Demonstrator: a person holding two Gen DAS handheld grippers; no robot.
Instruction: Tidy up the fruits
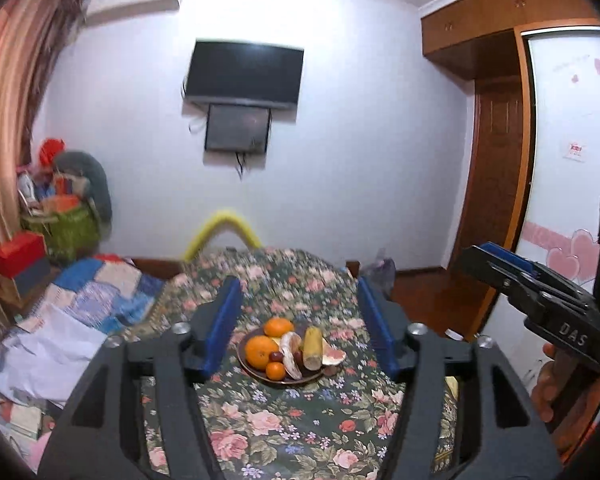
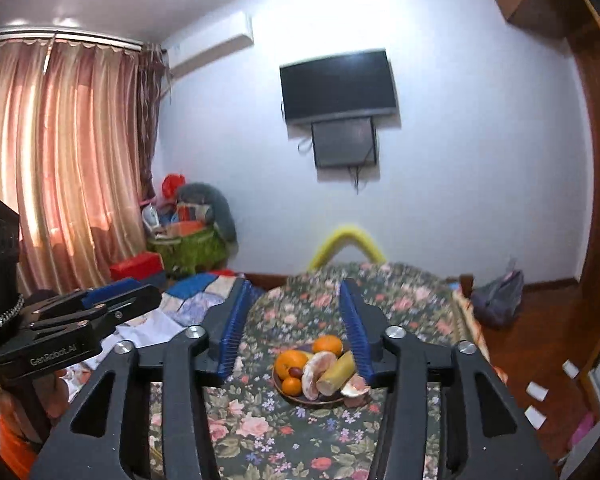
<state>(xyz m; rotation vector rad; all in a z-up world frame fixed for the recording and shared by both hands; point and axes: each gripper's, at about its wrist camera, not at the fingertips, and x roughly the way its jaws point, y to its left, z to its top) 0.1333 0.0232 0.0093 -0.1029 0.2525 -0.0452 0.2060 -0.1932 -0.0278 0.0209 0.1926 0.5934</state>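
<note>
A dark plate (image 1: pixel 260 372) of fruit sits on the floral bedspread (image 1: pixel 284 432). It holds a large orange (image 1: pixel 260 350), two smaller oranges, a peeled pomelo piece (image 1: pixel 290 354), a banana (image 1: pixel 313 348), dark grapes and a pomelo slice (image 1: pixel 334 356). The plate (image 2: pixel 324 402) shows in the right wrist view with the banana (image 2: pixel 336 372) and oranges (image 2: pixel 290 362). My left gripper (image 1: pixel 298 280) is open and empty, held above and short of the plate. My right gripper (image 2: pixel 294 288) is open and empty, also short of it.
The right gripper shows from the side at the right edge (image 1: pixel 540 292); the left gripper shows at the left edge (image 2: pixel 80 316). A patchwork quilt (image 1: pixel 100 292) and white paper (image 1: pixel 48 352) lie left. A bag (image 2: pixel 498 300) sits on the floor right. A wardrobe (image 1: pixel 496 152) stands right.
</note>
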